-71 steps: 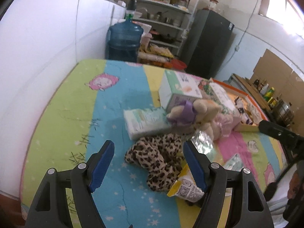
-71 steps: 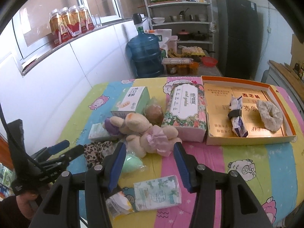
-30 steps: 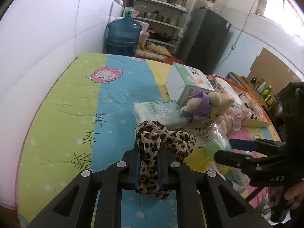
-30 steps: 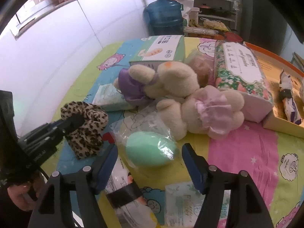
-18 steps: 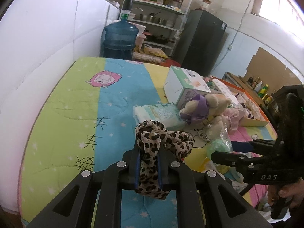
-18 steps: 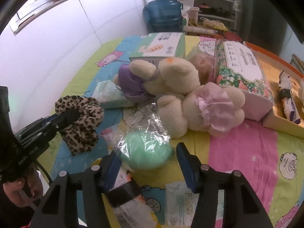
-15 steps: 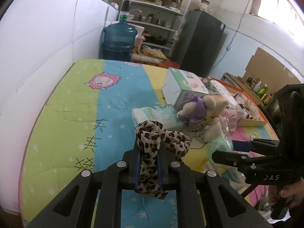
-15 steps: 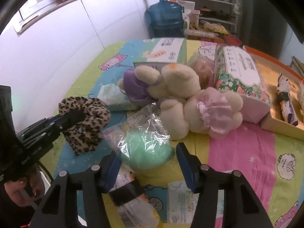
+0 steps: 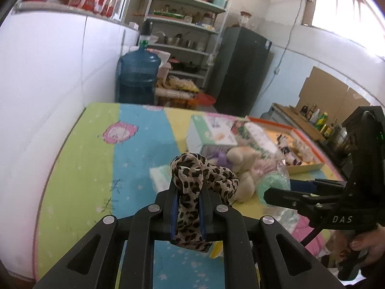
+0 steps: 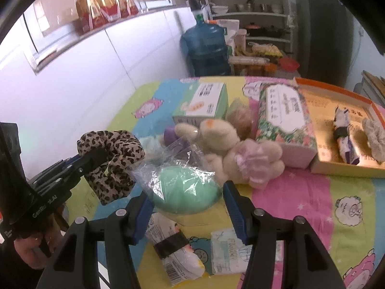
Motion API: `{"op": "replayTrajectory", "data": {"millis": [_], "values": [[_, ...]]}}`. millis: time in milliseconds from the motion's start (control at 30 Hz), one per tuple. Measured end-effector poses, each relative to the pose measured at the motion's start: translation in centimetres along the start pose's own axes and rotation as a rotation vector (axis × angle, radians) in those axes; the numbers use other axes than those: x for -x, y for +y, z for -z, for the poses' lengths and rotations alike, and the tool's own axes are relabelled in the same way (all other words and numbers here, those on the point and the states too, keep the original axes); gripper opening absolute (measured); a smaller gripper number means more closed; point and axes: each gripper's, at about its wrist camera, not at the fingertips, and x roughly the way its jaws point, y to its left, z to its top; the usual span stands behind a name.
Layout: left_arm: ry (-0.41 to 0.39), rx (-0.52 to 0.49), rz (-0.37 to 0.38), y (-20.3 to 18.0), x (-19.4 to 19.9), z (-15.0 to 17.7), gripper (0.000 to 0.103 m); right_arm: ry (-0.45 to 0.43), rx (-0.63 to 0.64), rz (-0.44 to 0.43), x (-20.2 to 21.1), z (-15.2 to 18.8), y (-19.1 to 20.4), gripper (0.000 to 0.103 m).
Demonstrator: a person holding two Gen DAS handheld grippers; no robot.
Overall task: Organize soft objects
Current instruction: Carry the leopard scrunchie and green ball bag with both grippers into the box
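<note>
My left gripper [image 9: 188,187] is shut on a leopard-print scrunchie [image 9: 190,171], which hangs above the striped cartoon tablecloth [image 9: 139,144]. In the right wrist view that scrunchie [image 10: 113,154] shows at the left. My right gripper [image 10: 187,192] is shut on a mint-green sponge in a clear bag [image 10: 185,187], its blue pads pressing on both sides. Seen from the left wrist, the bagged sponge [image 9: 272,183] is held off the cloth. Two plush rabbits [image 10: 216,134] lie just behind it. An orange-rimmed box [image 10: 336,89] at the right holds a pale scrunchie [image 10: 375,139] and a small pack [image 10: 344,139].
A green-white tissue box [image 10: 202,103] and a floral tissue box [image 10: 286,113] stand behind the rabbits. Two flat packets [image 10: 178,248] lie near the front edge. A white wall runs along the left; a blue water jug [image 10: 207,45] and shelves stand beyond the table.
The right jaws closed on the bagged green sponge and lifted it off the cloth. Both grippers rose; the left kept the leopard scrunchie pinched throughout.
</note>
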Motion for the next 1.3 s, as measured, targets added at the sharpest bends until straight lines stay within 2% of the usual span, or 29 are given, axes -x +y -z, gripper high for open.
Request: {"op": "replayTrajectory", "data": {"millis": [300, 600, 1300], "values": [[-0.068, -0.028, 0.003, -2.5, 1.0, -3.2, 0.013, -0.117, 0.013, 0.014, 3.1, -2.8, -0.7, 0.057], [-0.100, -0.053, 0.006, -6.0, 0.2, -6.7, 0.013, -0.187, -0.004, 0.022, 5.4, -4.6, -3.3, 0.057], [-0.066, -0.074, 0.045, -16.6, -6.8, -11.2, 0.013, -0.256, -0.095, 0.045, 8.5, -7.5, -15.2, 0.057]]}}
